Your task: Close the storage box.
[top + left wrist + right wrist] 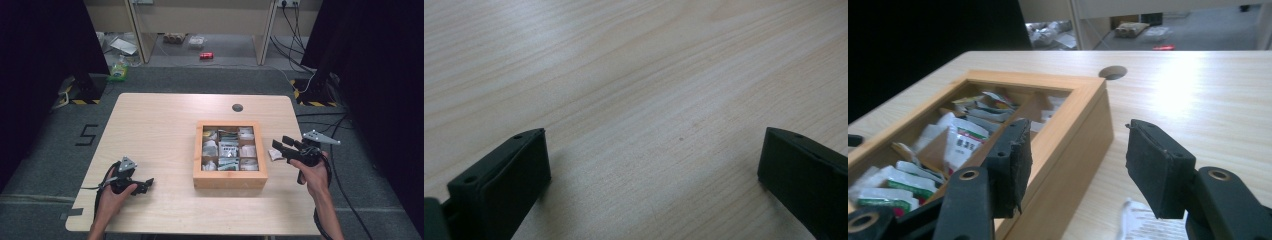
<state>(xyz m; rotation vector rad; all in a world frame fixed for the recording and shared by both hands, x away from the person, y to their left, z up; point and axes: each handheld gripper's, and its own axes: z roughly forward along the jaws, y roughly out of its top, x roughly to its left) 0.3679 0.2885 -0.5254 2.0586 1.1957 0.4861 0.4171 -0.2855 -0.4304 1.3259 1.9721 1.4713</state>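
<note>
A shallow wooden box with several compartments sits right of the table's middle and holds small white and green packets. My right gripper hovers just off the box's right side, open, with nothing between its pads. In the right gripper view the jaws frame the box's side wall, and a loose white packet lies on the table under them, also seen beside the box. My left gripper rests low near the front left, open over bare wood.
The light wooden table has a round cable hole behind the box. Black curtains stand at both sides. Cables trail on the floor to the right, and a shelf unit with clutter stands beyond the table.
</note>
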